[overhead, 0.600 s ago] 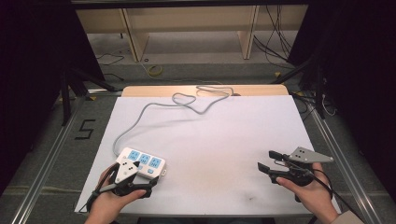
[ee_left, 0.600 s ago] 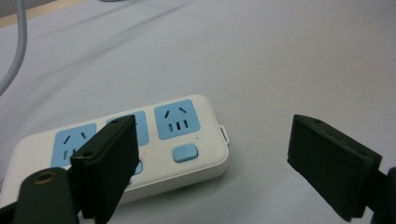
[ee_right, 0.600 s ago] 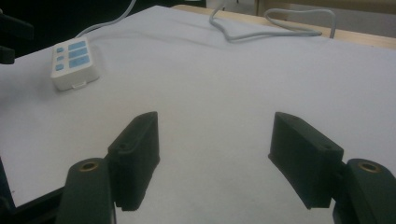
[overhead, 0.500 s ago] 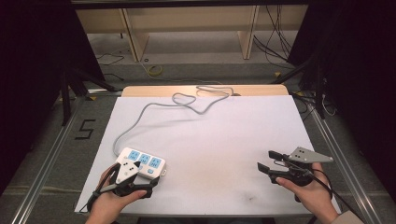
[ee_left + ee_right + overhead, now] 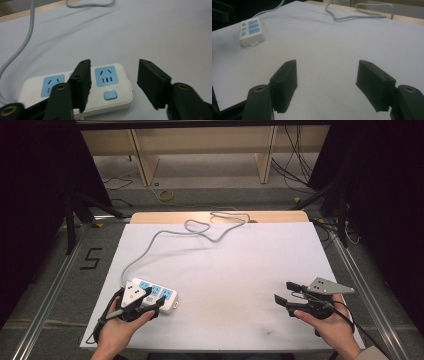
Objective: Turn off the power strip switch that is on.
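A white power strip [image 5: 156, 295] with blue sockets is seen lying flat near the front left corner of the white table [image 5: 235, 270]; its grey cable [image 5: 165, 236] is trailed toward the far edge, where it is looped; the left gripper [image 5: 152, 296] is held just over the strip's near end, its jaws spread wide, one jaw seen above the sockets and the other out past the strip's end in the left gripper view; nothing is clasped between them; the right gripper [image 5: 283, 292] is held well apart at the front right, above bare table, jaws likewise spread wide and empty.
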Available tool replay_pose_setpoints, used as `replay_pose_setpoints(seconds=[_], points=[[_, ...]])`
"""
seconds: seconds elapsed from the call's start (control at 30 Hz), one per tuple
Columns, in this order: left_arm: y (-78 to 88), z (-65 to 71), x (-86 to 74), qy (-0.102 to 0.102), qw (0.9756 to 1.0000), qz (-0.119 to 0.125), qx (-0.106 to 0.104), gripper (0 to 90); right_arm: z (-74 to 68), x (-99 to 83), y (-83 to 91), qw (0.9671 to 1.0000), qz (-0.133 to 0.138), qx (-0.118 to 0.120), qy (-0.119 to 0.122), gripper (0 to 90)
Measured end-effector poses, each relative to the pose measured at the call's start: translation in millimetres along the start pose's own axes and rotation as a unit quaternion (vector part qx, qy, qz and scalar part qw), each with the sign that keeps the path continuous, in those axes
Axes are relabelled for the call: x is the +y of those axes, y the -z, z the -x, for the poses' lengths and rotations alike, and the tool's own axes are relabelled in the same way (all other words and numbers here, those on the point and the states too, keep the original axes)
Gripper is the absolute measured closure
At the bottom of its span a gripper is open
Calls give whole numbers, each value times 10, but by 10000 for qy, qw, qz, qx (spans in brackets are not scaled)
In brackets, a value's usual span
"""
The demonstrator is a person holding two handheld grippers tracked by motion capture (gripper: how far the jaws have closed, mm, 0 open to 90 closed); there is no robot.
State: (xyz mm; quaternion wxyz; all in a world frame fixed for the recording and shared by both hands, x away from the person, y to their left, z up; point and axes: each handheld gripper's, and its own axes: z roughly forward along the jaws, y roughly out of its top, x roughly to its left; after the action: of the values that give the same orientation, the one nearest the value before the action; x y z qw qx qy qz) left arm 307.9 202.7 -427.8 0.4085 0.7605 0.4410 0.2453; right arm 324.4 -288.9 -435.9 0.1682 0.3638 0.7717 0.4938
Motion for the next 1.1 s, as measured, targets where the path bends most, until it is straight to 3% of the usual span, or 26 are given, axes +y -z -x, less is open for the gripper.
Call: replay_pose_setpoints(seconds=[0.03, 0.07, 0.1, 0.2, 0.23, 0.5, 0.7, 1.1], points=[[2, -14, 27, 1, 10000, -12, 27, 621, 3, -2, 0, 10000, -1, -4, 0, 333], [-3, -22, 53, 16, 10000, -16, 59, 621, 3, -2, 0, 10000, -1, -4, 0, 333], [-6, -36, 78, -6, 9999, -45, 108, 726, 3, -3, -2, 10000, -9, 2, -8, 333], [-37, -76, 149, -45, 9995, -169, 255, 888, -1, -6, -3, 10000, -41, 3, 1, 333], [-58, -107, 187, -70, 9991, -321, 270, 896, -1, -7, -4, 10000, -48, -5, 14, 334], [-135, -197, 259, -2, 9974, -624, 355, 898, 3, -8, -4, 10000, -54, -14, 19, 335], [-180, -260, 284, -77, 9953, -944, 218, 899, 5, -9, -2, 10000, -60, -27, 8, 335], [-183, -329, 328, 85, 9940, -1043, 304, 899, 3, -9, -6, 10000, -59, -18, 29, 336]])
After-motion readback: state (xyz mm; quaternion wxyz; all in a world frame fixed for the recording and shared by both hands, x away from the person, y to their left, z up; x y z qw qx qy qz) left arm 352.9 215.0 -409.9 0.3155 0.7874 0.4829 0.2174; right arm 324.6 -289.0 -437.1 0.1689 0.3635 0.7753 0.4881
